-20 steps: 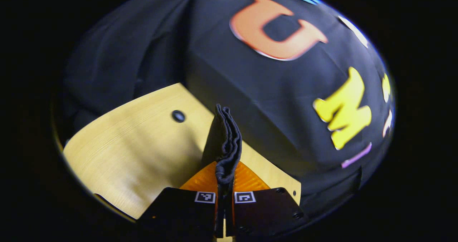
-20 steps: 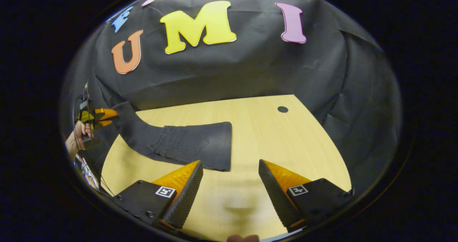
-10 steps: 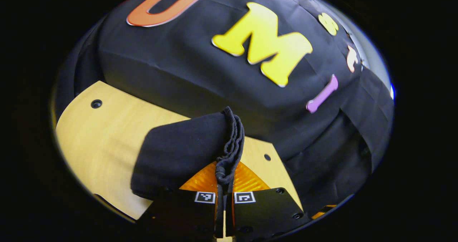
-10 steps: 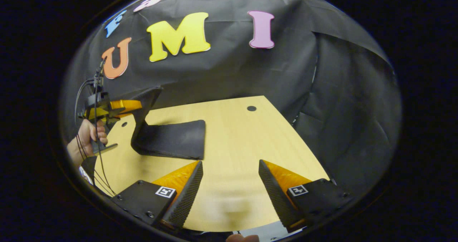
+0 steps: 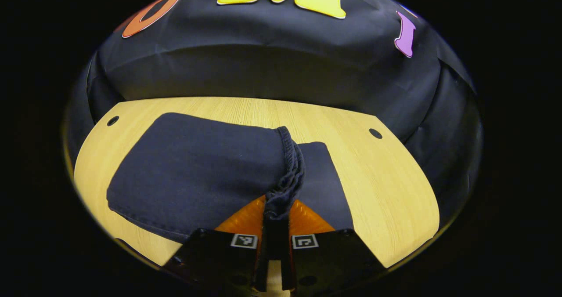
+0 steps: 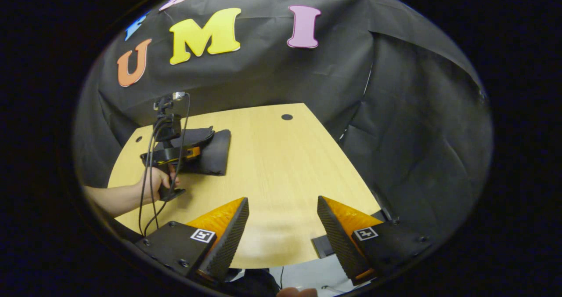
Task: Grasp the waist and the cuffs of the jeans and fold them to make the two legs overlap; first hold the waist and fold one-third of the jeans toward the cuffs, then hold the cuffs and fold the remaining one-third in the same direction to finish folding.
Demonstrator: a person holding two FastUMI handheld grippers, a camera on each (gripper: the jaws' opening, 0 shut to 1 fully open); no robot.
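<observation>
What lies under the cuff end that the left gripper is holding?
The folded jeans lie beneath the cuffs pinched by the left gripper, on the wooden table. Their lower layers are covered.

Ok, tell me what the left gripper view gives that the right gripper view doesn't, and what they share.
The left gripper view gives the close grip: the left gripper shut on the bunched cuffs, laid over the folded jeans. The right gripper view gives the open right gripper hovering apart above bare wood, and the hand holding the left gripper from outside. Both share the jeans, the table and its holes.
</observation>
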